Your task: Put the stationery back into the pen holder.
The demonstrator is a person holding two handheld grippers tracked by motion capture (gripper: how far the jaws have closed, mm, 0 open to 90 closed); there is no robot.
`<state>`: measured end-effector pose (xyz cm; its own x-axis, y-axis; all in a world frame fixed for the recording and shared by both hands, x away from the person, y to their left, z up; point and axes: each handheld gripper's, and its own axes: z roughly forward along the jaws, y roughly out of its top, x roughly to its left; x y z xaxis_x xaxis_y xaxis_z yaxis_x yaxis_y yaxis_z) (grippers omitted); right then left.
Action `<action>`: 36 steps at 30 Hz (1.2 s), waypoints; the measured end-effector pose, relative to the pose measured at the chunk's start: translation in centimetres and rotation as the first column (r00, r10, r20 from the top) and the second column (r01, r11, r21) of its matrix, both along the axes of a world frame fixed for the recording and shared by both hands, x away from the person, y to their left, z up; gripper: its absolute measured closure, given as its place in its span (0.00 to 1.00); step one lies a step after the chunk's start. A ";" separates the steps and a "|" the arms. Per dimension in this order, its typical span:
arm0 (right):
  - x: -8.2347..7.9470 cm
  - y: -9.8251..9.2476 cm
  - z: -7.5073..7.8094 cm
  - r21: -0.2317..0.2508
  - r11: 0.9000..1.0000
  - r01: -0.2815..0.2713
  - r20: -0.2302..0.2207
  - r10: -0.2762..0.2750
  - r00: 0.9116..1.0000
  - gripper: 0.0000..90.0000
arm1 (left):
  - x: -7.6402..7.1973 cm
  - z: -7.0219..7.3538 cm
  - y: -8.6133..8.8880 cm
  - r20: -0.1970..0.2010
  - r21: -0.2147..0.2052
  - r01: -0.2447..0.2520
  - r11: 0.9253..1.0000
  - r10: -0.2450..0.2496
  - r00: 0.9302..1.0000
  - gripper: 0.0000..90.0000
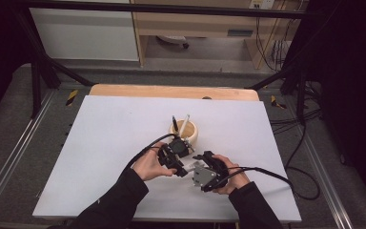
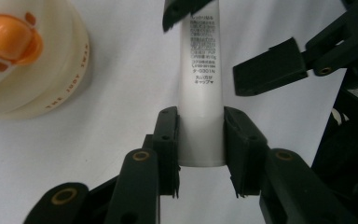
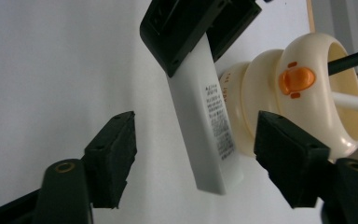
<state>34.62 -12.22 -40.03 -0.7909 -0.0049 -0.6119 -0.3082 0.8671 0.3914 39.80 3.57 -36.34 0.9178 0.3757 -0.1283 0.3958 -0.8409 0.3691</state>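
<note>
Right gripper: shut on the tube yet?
Open. The right gripper brackets the white tube, gaps both sides; the left gripper clamps it.

Both grippers near cup [image 1: 184, 133] – white table [image 1: 100, 143].

White table [image 1: 100, 143], cream cup [image 1: 190, 135]

I work in a lab room made for recording. A black metal frame [image 1: 38, 71] stands around my white tabletop [image 1: 109, 143]. Black cables [image 1: 305, 138] lie on the grey floor [image 1: 9, 124] past its right edge. Beyond its far edge stands a wooden shelf [image 1: 195, 24].
</note>
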 end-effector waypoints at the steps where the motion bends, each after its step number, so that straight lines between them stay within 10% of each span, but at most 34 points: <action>1: 0.0 0.0 0.0 -0.005 1.000 -0.009 0.001 0.009 1.000 0.40 | 0.0 0.0 -0.1 0.000 0.002 0.002 1.000 -0.002 1.000 0.74; 19: -0.2 -0.1 -0.2 -0.054 0.990 -0.131 0.054 0.134 0.990 0.71 | -0.2 -0.2 -1.2 -0.018 0.013 0.016 1.000 -0.016 1.000 0.74; 36: -0.3 -0.4 0.0 -0.058 0.988 -0.141 0.062 0.145 0.987 0.74 | -0.4 0.1 -1.0 0.013 -0.032 0.027 0.999 -0.027 1.000 0.74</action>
<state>34.28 -12.60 -40.06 -0.7374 -0.1494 -0.6587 -0.4543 0.8314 0.3200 39.42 2.60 -36.26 0.9292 0.3466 -0.1285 0.3684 -0.8390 0.4005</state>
